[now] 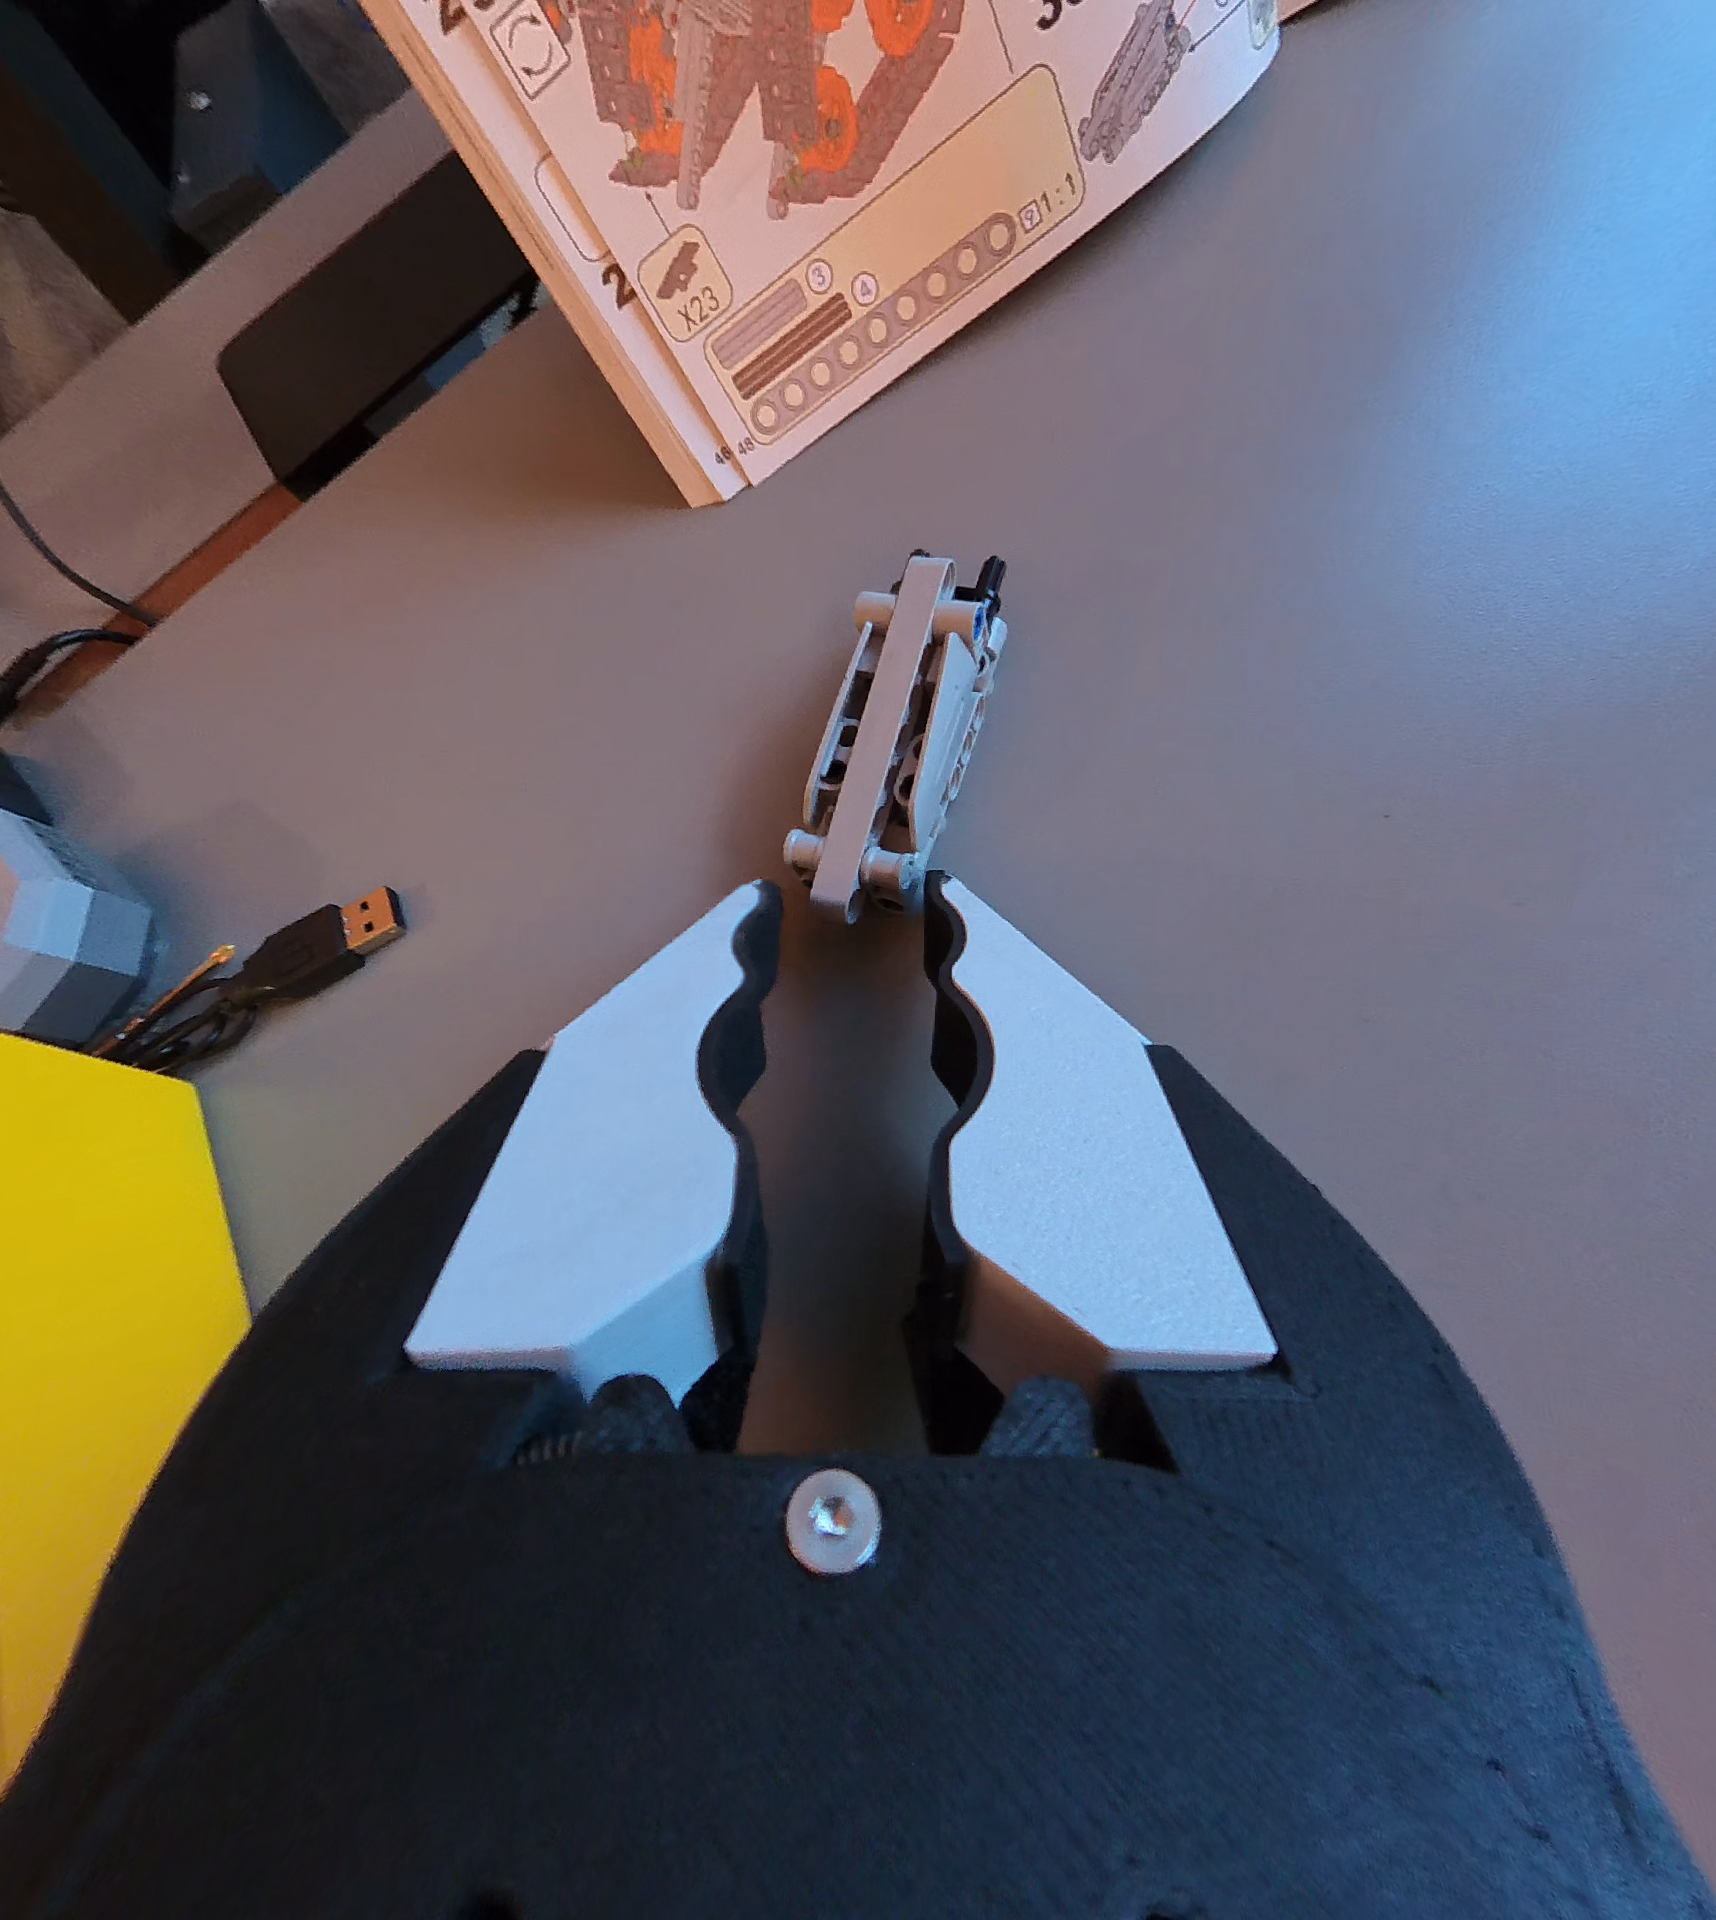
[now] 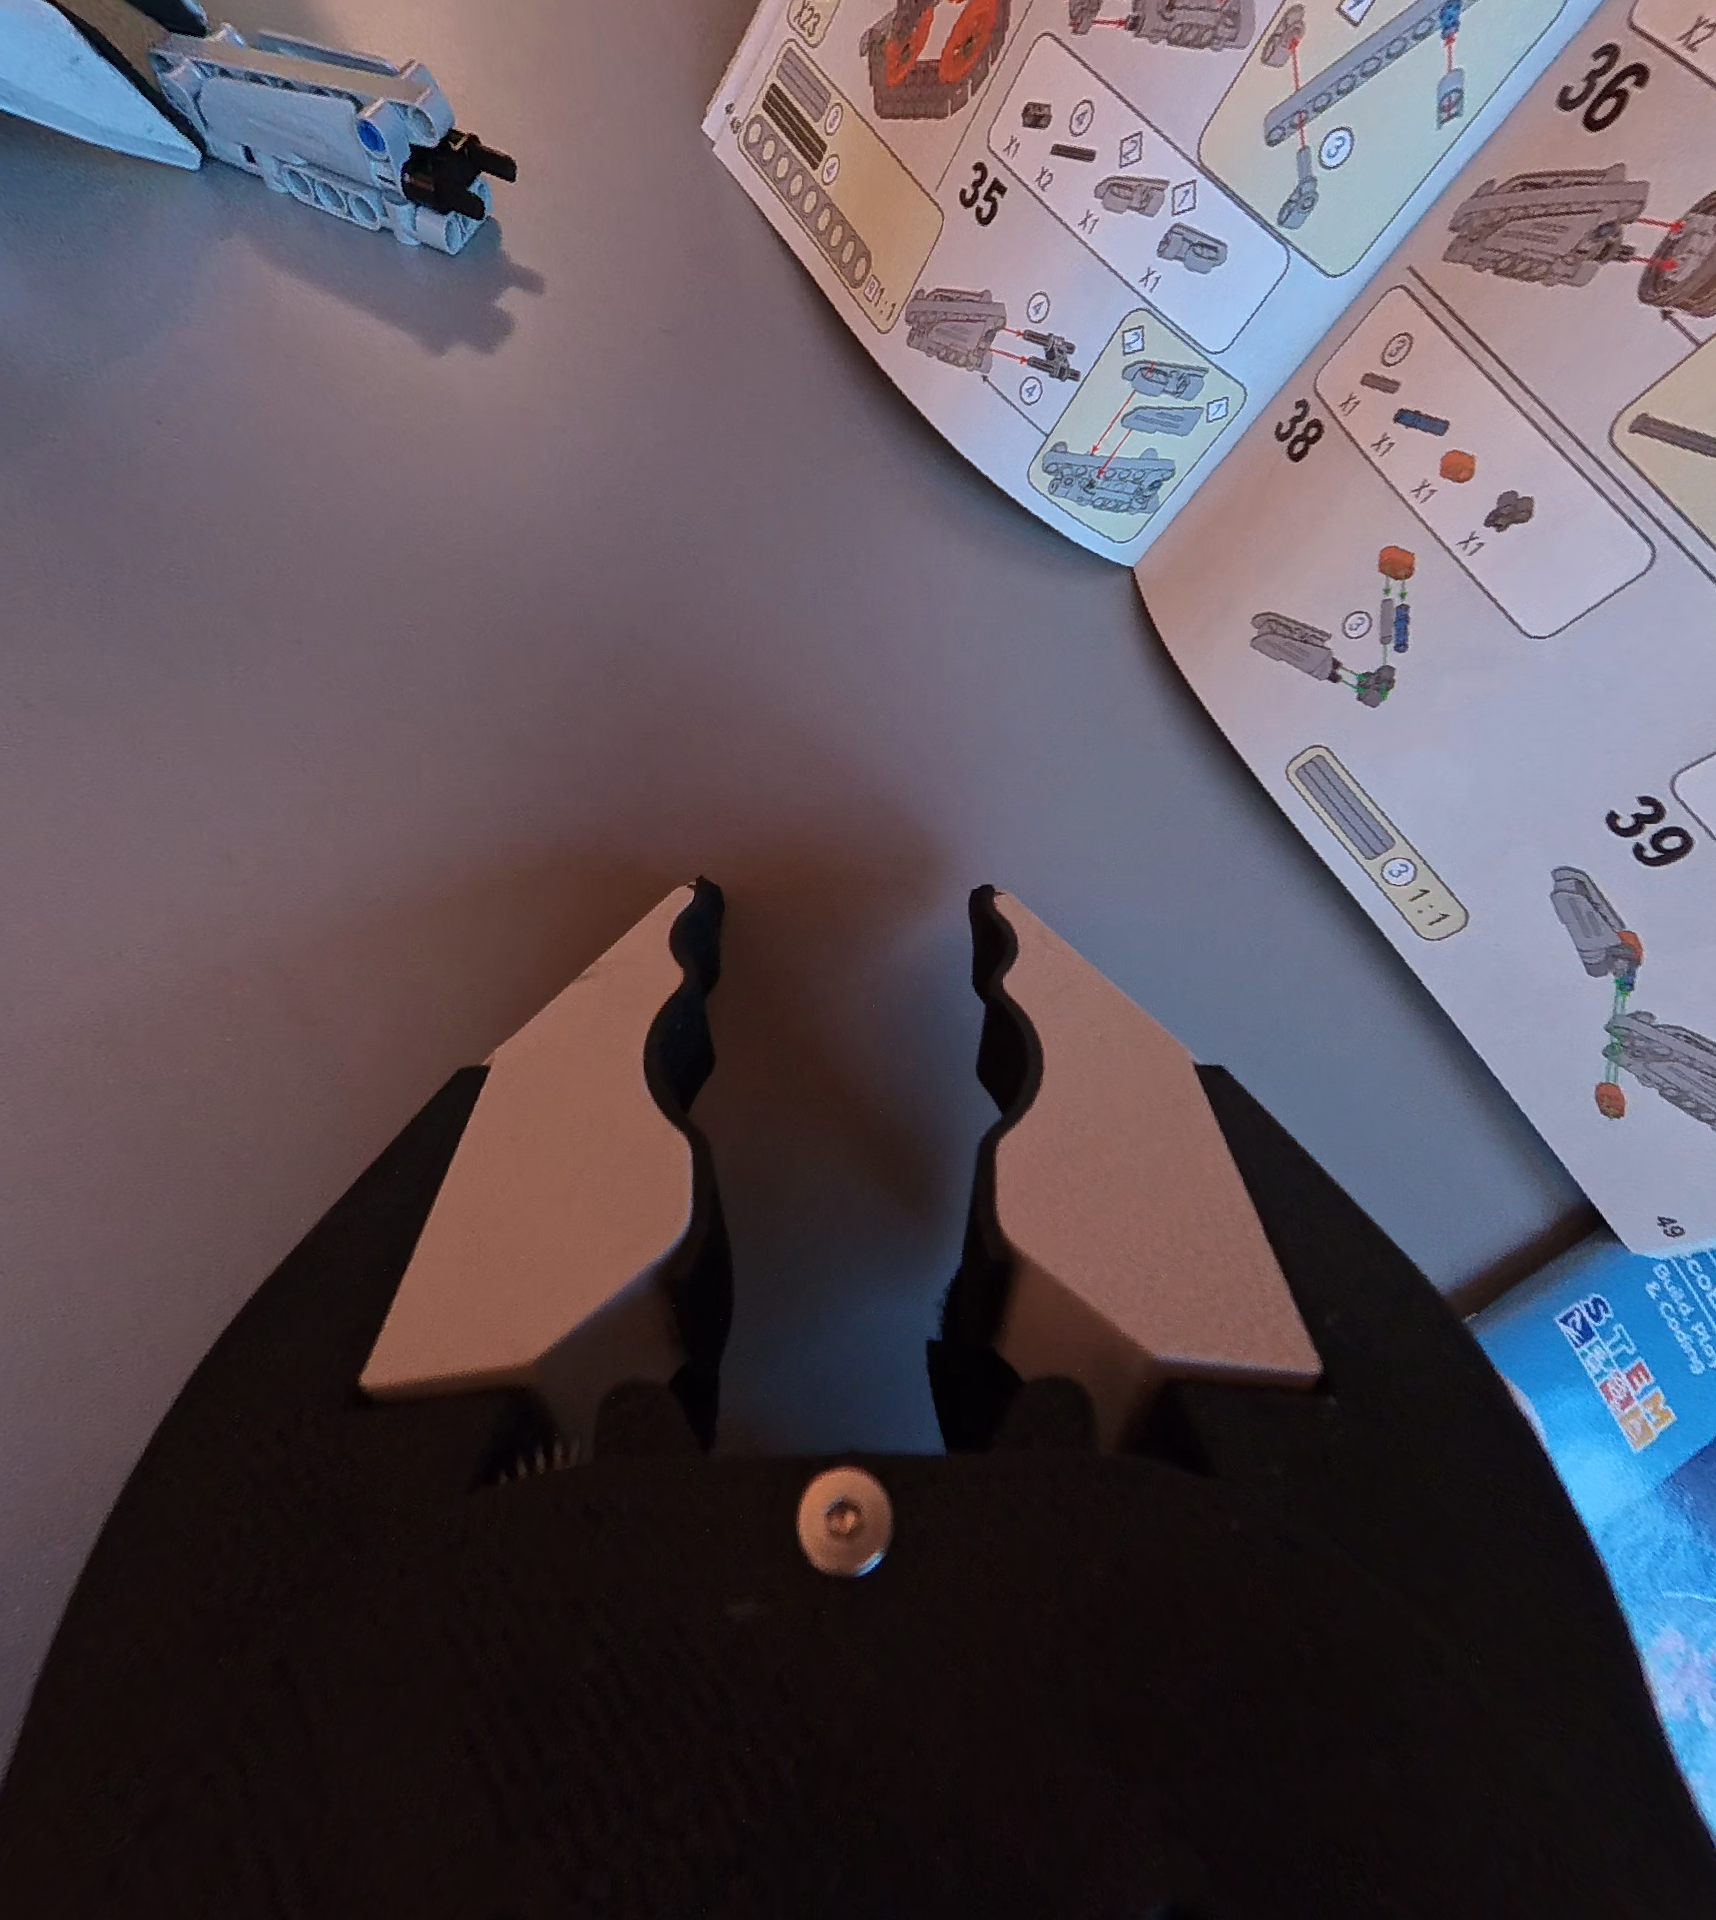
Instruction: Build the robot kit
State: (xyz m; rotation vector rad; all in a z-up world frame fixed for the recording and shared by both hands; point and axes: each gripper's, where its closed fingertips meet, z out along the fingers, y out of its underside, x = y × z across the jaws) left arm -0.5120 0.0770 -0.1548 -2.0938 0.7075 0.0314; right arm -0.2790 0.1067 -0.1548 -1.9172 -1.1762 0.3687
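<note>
My left gripper [image 1: 854, 891] is shut on the near end of a small grey building-brick assembly [image 1: 901, 727]. The assembly points away from the fingertips and has a black pin and a blue dot at its far end. It also shows at the top left of the right wrist view [image 2: 314, 135], sticking out from a white finger [image 2: 54, 88] of the left gripper and casting a shadow on the grey table [image 2: 314, 623]. My right gripper [image 2: 846, 894] is open and empty over bare table, well away from the assembly.
An open instruction booklet [image 2: 1353, 416] lies at the right; it also shows beyond the assembly in the left wrist view [image 1: 833, 208]. A blue box [image 2: 1685, 1455] sits at the lower right. A yellow box [image 1: 33, 1299], a grey block [image 1: 12, 935] and a USB cable [image 1: 314, 945] lie at the left. The tips of one gripper are about 25 centimetres away from the tips of the other.
</note>
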